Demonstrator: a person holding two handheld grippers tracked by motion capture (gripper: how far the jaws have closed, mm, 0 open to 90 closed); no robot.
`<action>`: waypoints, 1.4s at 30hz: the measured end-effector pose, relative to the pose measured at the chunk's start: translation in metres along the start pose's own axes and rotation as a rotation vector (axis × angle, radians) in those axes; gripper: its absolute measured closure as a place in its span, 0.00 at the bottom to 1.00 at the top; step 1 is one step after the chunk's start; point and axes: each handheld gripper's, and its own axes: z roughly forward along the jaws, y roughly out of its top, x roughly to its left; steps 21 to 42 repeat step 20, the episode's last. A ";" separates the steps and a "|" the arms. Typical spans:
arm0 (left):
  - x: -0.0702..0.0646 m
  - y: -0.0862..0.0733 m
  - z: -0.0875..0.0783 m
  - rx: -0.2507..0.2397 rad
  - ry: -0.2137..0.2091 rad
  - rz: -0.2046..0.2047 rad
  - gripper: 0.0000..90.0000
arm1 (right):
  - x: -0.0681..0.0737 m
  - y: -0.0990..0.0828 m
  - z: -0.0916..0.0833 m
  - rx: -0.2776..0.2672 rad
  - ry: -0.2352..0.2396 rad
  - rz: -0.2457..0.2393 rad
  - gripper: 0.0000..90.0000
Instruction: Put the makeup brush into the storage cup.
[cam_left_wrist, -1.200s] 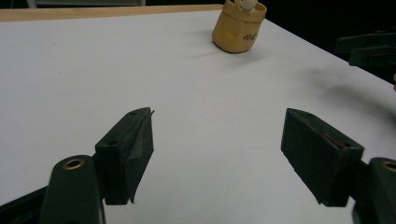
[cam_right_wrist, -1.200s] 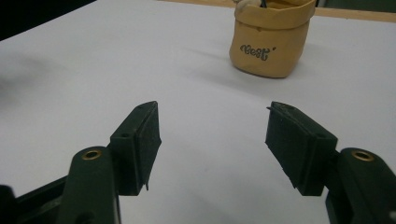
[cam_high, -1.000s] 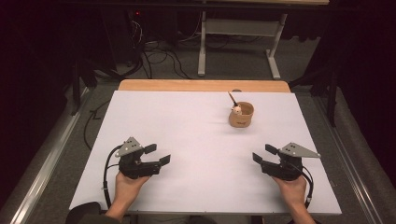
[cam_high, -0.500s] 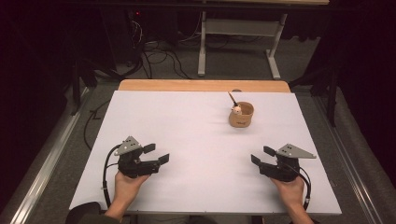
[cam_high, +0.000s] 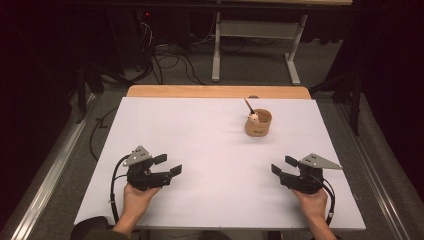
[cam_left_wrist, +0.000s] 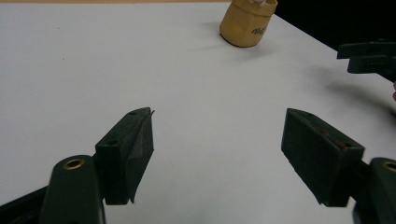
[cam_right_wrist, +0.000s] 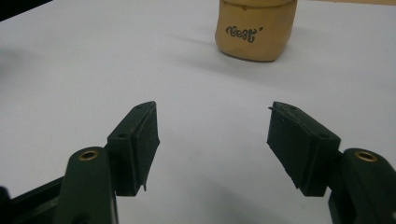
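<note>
Your left gripper (cam_high: 169, 166) sits at the near left of the white table top (cam_high: 200, 135), jaws spread wide with nothing between them; your right gripper (cam_high: 283, 167) sits at the near right, jaws just as wide and bare, both angled inward toward the middle. The small tan round cup (cam_high: 258, 123) stands upright at the far right of centre, well apart from both grippers, nearer your right one. From the high view you get what the gripper views miss: a thin dark stick (cam_high: 247, 105) leaning out of the cup toward far left, a small whitish lump at its rim, the light wooden strip (cam_high: 215, 91) along the far table edge, and the grey floor with cables (cam_high: 165, 60) beyond. The right gripper view gives you the cup's (cam_right_wrist: 256, 29) side close up, with dark cursive lettering on it; it looks like a short word, not clearly readable. The left gripper view shows the same cup (cam_left_wrist: 246, 23) far off, lettering too small to read, plus your other gripper's jaw tips (cam_left_wrist: 369, 56) at its right edge.
</note>
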 end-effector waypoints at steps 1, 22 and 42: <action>0.000 0.000 0.000 0.000 0.000 0.001 0.29 | 0.000 0.000 0.000 0.000 0.001 0.004 0.39; 0.002 0.000 0.000 -0.002 0.003 -0.010 0.29 | -0.001 0.001 0.000 -0.019 0.006 -0.004 0.38; 0.002 0.000 0.000 -0.002 0.003 -0.010 0.29 | -0.001 0.001 0.000 -0.019 0.006 -0.004 0.38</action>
